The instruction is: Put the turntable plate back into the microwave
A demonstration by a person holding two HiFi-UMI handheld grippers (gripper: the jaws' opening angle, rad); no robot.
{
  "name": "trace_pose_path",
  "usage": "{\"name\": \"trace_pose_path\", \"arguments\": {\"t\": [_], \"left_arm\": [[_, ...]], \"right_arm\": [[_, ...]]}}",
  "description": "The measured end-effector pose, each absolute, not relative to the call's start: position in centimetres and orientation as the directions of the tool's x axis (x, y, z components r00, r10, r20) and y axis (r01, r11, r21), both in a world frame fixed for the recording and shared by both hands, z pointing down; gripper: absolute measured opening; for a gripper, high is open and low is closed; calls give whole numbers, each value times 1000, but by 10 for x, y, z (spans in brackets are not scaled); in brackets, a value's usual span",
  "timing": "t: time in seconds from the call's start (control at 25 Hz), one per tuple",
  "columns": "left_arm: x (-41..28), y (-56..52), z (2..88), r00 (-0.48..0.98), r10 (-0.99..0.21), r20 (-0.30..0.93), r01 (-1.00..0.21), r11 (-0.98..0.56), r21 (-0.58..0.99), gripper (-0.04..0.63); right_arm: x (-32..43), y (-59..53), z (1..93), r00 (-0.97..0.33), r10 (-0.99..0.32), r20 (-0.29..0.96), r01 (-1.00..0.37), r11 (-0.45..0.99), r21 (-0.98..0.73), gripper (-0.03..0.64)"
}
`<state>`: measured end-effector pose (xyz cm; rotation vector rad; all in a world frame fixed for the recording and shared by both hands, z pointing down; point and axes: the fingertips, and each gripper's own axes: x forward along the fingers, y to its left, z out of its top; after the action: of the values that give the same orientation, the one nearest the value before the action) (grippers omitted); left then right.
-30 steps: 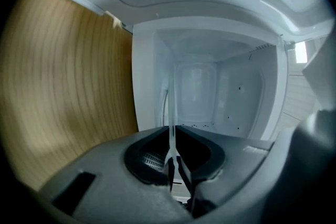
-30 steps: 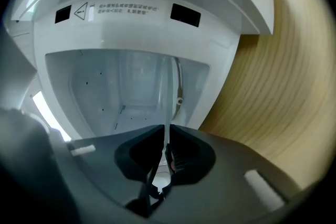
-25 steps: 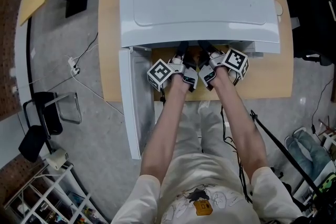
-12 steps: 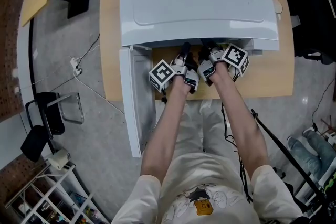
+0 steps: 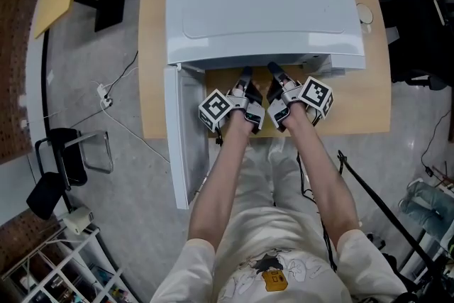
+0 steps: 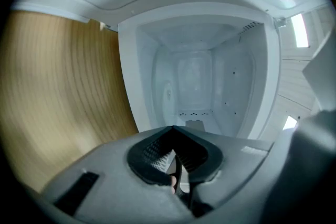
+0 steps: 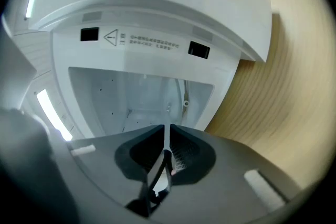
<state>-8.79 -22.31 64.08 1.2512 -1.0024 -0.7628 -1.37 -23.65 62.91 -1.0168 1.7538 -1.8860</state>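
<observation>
At the mouth of the white box-shaped microwave oven (image 5: 262, 3), on the pale wooden table (image 5: 152, 81): both hand-held grippers sit side by side, pointing into the open cavity (image 6: 199, 76). The white door (image 5: 183, 138) is swung right out on its left hinge, past the table edge, just beside the left forearm.

Left gripper (image 5: 246, 73): dark jaw tips meet in a point, nothing between them. Empty.

Right gripper (image 5: 273, 69): jaws opening, so far only a thin slit of light down the seam. Nothing in the slit. Empty too.

Turntable plate: not made out in any view. None on the bare wood of the table, none in either grip. Both gripper views show white cavity walls and back. Each gripper's own grey body covers most of the floor, so I cannot tell whether the plate already lies in there.

Relation that matters: the cavity sits dead ahead of both jaw pairs, along the line they point. The tips are at the front edge of the opening, roughly abreast, with neither hand clearly nearer. The door hems in the left hand's side; the right hand has open table beside it.

Judgement: with both grippers empty at the opening, the plate is probably already down inside. If so, what is left is clearing the hands and swinging the door shut. Unconfirmed.
</observation>
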Motion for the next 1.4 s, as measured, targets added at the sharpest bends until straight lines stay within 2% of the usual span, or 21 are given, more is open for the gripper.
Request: {"name": "trace_pose_path", "arguments": {"t": [0.16,0.32,0.48,0.68,0.84,1.04,1.4], "left_arm": [[-77,-198,617,420,-886,199,-124,161,979,-1],[-64,-174,590,456,-861,224,-225,132,965,0],[-57,-145,563,469,-834,291,-402,92,911,0],[-50,-124,537,458,-819,346,-633,-27,774,0],[-49,-112,538,416,-791,449,-787,-66,613,0],[-45,-98,547,428,-752,501,-816,-82,573,0],[-44,-94,549,434,-734,522,-833,-105,544,0]], "right_arm": [[-8,-214,610,-691,-682,239,-247,-88,-965,8],[-5,-199,588,-721,-655,226,-301,2,-954,8],[-5,-177,564,-747,-615,253,-411,128,-903,8],[4,-155,547,-697,-614,370,-625,267,-734,8],[5,-139,538,-639,-623,451,-746,362,-559,8],[2,-125,547,-594,-610,525,-804,427,-414,6],[9,-122,549,-578,-614,537,-816,433,-383,7]]}}
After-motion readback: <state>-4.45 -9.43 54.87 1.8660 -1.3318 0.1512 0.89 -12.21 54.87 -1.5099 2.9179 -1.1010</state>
